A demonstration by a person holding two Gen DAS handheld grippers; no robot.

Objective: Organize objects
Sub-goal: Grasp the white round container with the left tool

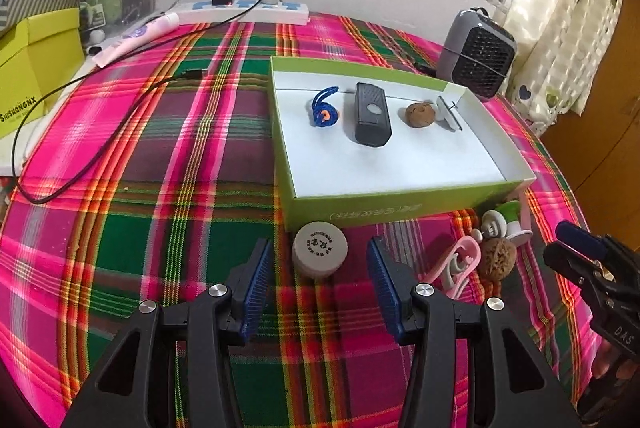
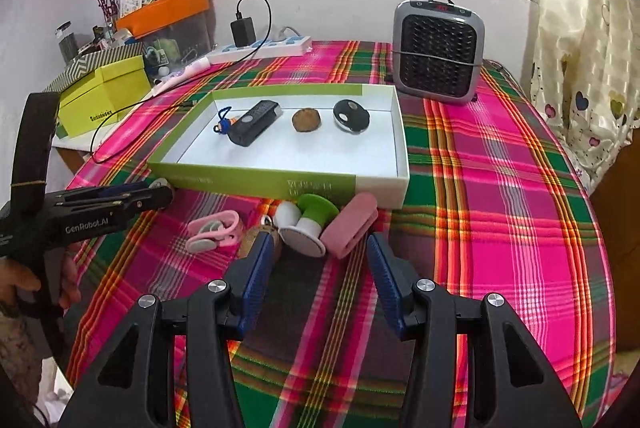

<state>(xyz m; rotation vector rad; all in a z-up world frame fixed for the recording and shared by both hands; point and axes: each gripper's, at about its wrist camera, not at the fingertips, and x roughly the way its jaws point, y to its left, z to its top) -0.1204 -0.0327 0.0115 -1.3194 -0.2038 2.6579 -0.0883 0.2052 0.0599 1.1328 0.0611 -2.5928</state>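
Observation:
A green box with a white inside (image 1: 384,206) holds a blue cord (image 1: 324,107), a black device (image 1: 372,114), a walnut (image 1: 420,115) and a disc (image 1: 448,112). My left gripper (image 1: 320,256) stands open, and a round white jar (image 1: 320,248) lies between its fingertips with gaps on both sides. To the right lie a pink clip (image 1: 456,264) and a second walnut (image 1: 497,256). My right gripper (image 2: 320,244) is open and empty, just short of a green-and-white spool (image 2: 308,224) and a pink case (image 2: 350,224). Its left finger partly hides that second walnut (image 2: 250,242).
A grey heater (image 2: 438,56) stands at the back right of the plaid cloth. A power strip (image 2: 260,48) with a charger and a long black cable (image 1: 80,164) runs along the back and left. A yellow-green box (image 2: 104,92) sits at the left edge.

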